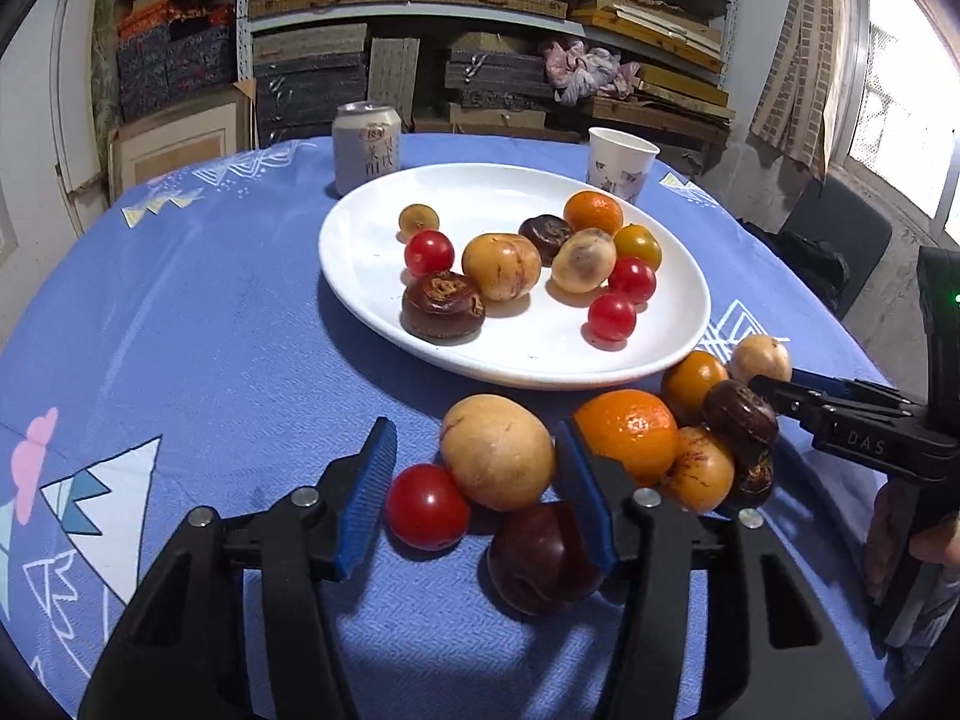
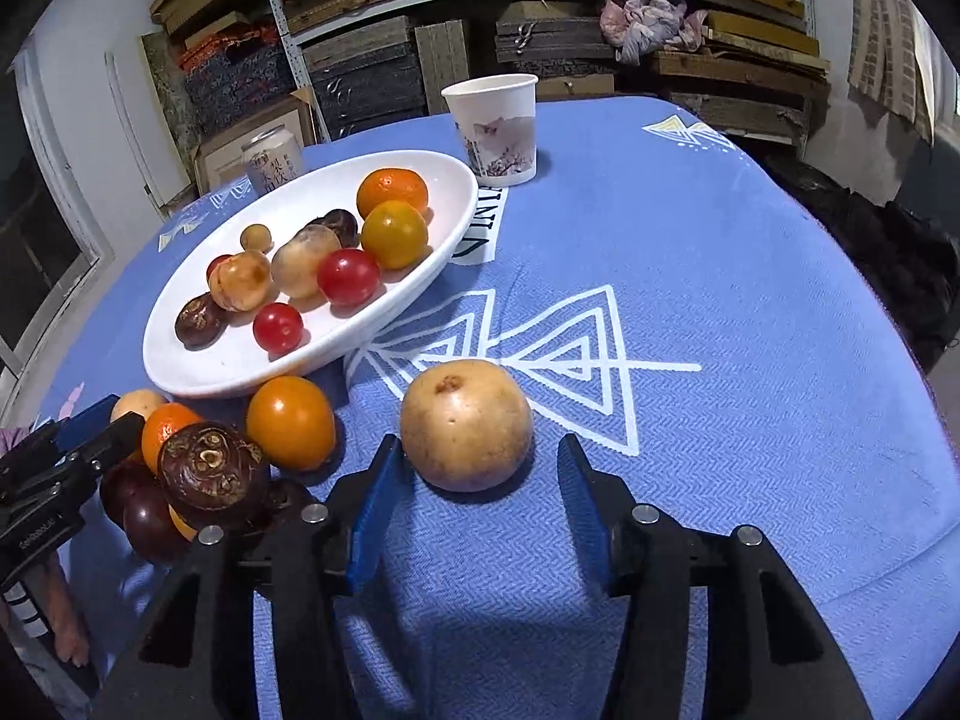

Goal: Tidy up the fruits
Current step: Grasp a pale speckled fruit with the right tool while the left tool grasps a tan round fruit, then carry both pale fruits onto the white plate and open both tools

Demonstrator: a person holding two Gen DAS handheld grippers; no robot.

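Two black grippers with blue pads are held low over the blue patterned tablecloth [image 2: 720,300]. The left gripper [image 1: 477,480] is spread wide, and nothing is gripped; a tan round fruit [image 1: 498,452], a small red tomato [image 1: 427,506] and a dark purple plum [image 1: 543,558] are seen between its fingers. The right gripper [image 2: 474,501] is spread wide too, with a pale yellow round fruit [image 2: 466,425] lying on the cloth just past its tips, not squeezed. More fruits are piled beside the white oval plate [image 1: 372,264], where others are already laid. A silver drink can [image 1: 366,147] and a white paper cup [image 2: 493,127] are stood behind the plate.
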